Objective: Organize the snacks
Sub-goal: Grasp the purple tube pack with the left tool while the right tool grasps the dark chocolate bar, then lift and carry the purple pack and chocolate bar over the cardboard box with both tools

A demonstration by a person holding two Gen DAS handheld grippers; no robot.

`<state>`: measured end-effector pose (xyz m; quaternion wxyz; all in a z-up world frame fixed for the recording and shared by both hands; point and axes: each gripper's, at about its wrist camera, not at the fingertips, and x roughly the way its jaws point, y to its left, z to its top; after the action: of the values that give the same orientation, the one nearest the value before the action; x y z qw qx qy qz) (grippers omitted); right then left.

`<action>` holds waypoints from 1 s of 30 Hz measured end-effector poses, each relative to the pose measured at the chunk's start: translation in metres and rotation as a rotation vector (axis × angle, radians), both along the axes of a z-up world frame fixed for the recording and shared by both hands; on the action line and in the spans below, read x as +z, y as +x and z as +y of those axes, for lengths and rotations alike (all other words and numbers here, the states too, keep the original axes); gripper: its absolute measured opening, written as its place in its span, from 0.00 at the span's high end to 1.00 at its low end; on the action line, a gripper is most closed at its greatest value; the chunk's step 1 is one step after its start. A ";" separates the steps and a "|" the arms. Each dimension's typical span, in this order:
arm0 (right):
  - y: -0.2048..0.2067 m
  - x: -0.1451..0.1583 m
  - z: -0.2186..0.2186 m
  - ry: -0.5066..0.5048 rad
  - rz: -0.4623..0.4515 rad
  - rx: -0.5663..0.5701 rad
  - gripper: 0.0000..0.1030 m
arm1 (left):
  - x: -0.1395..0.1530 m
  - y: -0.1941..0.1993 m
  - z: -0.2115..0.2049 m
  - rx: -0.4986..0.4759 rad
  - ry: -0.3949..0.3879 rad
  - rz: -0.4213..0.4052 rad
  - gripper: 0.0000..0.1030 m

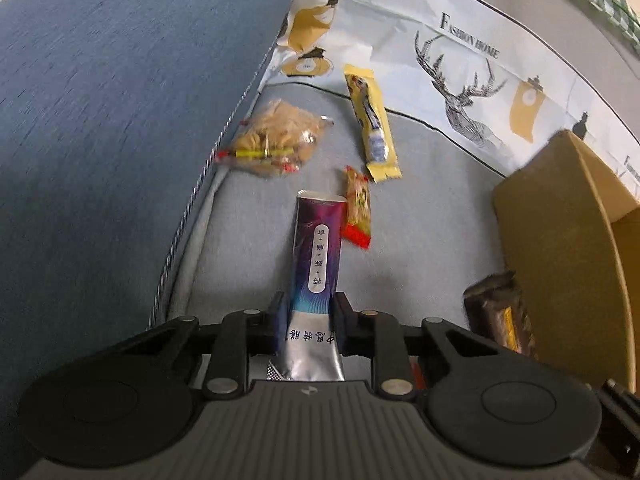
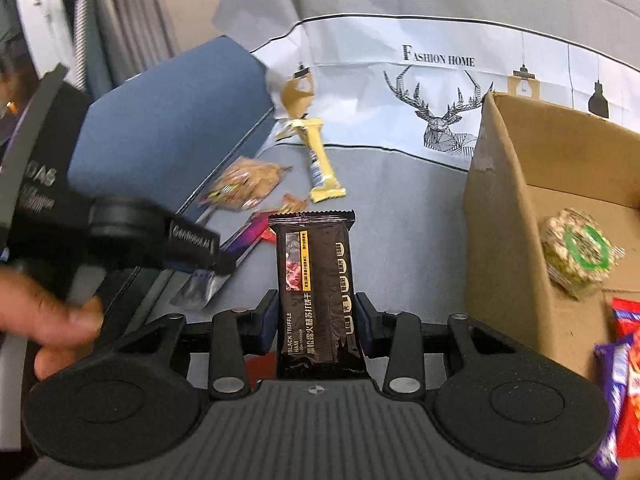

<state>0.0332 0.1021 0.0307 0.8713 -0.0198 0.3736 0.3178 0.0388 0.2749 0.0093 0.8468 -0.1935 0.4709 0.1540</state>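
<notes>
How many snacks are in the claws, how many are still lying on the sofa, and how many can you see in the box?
In the claws: 2, purple packet and black cracker packet
Lying on the sofa: 3, clear bag, yellow bar, red-ended packet
In the cardboard box: 3, rice cake, red packet, purple bar
Total: 8

Loose snack packs on cushion (image 1: 420,208) — three: yellow stick (image 1: 372,122), biscuit bag (image 1: 276,136), red-orange bar (image 1: 357,208); cardboard box (image 2: 508,216) — one.
</notes>
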 end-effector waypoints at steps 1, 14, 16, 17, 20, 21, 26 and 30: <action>-0.007 0.001 -0.003 -0.002 0.002 0.008 0.60 | 0.001 -0.003 -0.003 -0.010 0.001 0.000 0.75; -0.061 -0.025 -0.009 -0.130 0.087 0.069 0.60 | -0.005 -0.002 -0.026 -0.086 0.044 0.057 0.54; -0.060 -0.029 -0.008 -0.143 0.094 0.066 0.60 | -0.006 -0.001 -0.027 -0.093 0.053 0.061 0.52; -0.058 -0.030 -0.008 -0.143 0.099 0.064 0.60 | -0.007 0.000 -0.028 -0.096 0.058 0.066 0.52; -0.056 -0.033 -0.008 -0.144 0.115 0.065 0.59 | -0.009 0.003 -0.026 -0.089 0.062 0.078 0.52; -0.056 -0.034 -0.008 -0.148 0.121 0.066 0.58 | -0.010 0.004 -0.026 -0.084 0.061 0.083 0.52; -0.055 -0.038 -0.006 -0.161 0.132 0.073 0.53 | -0.013 0.011 -0.027 -0.079 0.063 0.099 0.52; -0.053 -0.041 -0.005 -0.171 0.146 0.074 0.53 | -0.016 0.019 -0.033 -0.085 0.081 0.115 0.52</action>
<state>-0.0201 0.0972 -0.0098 0.8247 -0.0844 0.4606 0.3172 0.0574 0.2418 -0.0063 0.8314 -0.1298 0.5198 0.1475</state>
